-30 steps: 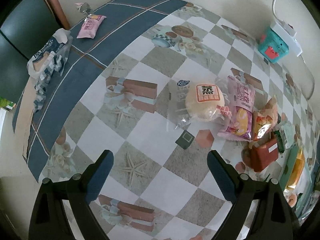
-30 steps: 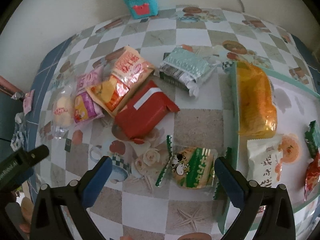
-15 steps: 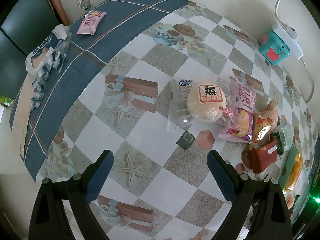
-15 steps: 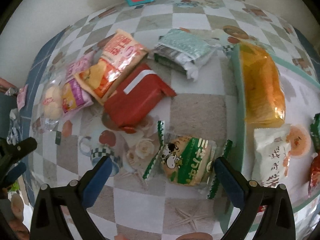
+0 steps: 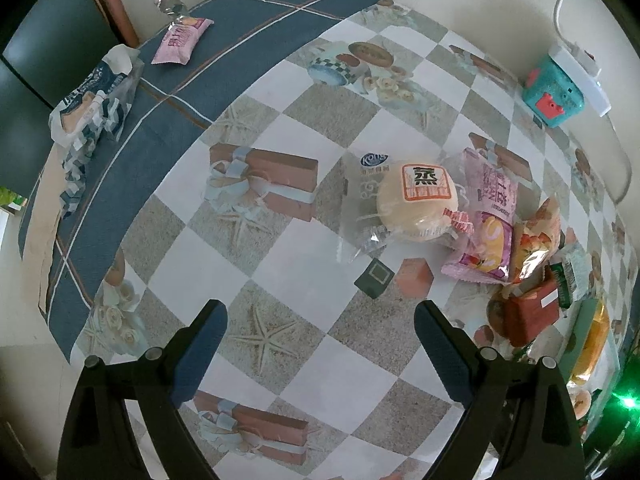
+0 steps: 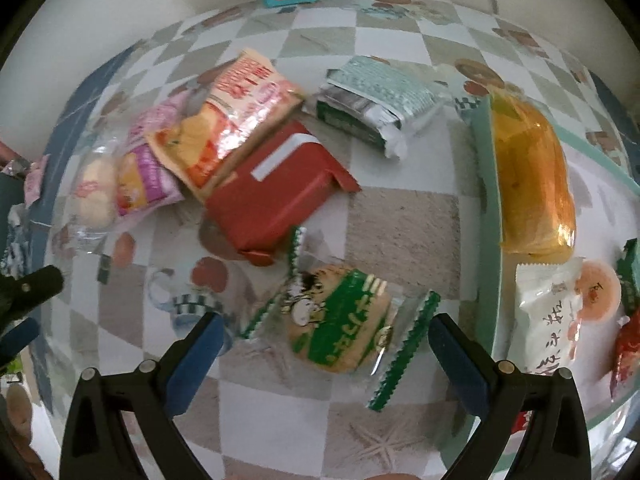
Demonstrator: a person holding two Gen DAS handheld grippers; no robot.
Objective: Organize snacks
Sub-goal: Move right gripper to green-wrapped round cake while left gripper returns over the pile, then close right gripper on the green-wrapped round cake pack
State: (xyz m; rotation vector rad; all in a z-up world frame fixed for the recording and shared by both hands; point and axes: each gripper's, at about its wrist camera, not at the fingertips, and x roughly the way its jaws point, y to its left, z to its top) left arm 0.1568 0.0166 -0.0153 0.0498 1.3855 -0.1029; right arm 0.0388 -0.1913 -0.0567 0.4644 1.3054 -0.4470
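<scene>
The right gripper [image 6: 324, 336] hangs low over the table [image 6: 400, 216] with its two blue fingers [image 6: 196, 356] spread wide, and the round biscuit in a clear wrapper with green edges [image 6: 340, 320] lies flat on the checked cloth between them, touching neither finger. Just beyond the biscuit is a red packet [image 6: 276, 196], and an orange and pink snack bag [image 6: 228, 120] leans over the far left part of it. Left of these lie a pink bag [image 6: 148, 176] and a pale round bun in clear plastic [image 6: 94, 196]. A silver and green packet [image 6: 372, 100] lies farther back, apart from the red one. At the right side stands a tray with a green rim [image 6: 486, 216], and in it there are an orange bread pack [image 6: 528, 176], a white packet [image 6: 548, 320] and some smaller items at the edge that I cannot identify. The left gripper [image 5: 320, 344] is also open wide and holds nothing; below it is only the patterned cloth. In front of it and to the right, well apart, I see the same bun [image 5: 418, 204], with the pink bag [image 5: 486, 224] just beside it. At the far left corner of the table lie a small pink packet [image 5: 182, 40] and a blue and white bag [image 5: 92, 108]. A teal box [image 5: 552, 96] stands near the wall.
</scene>
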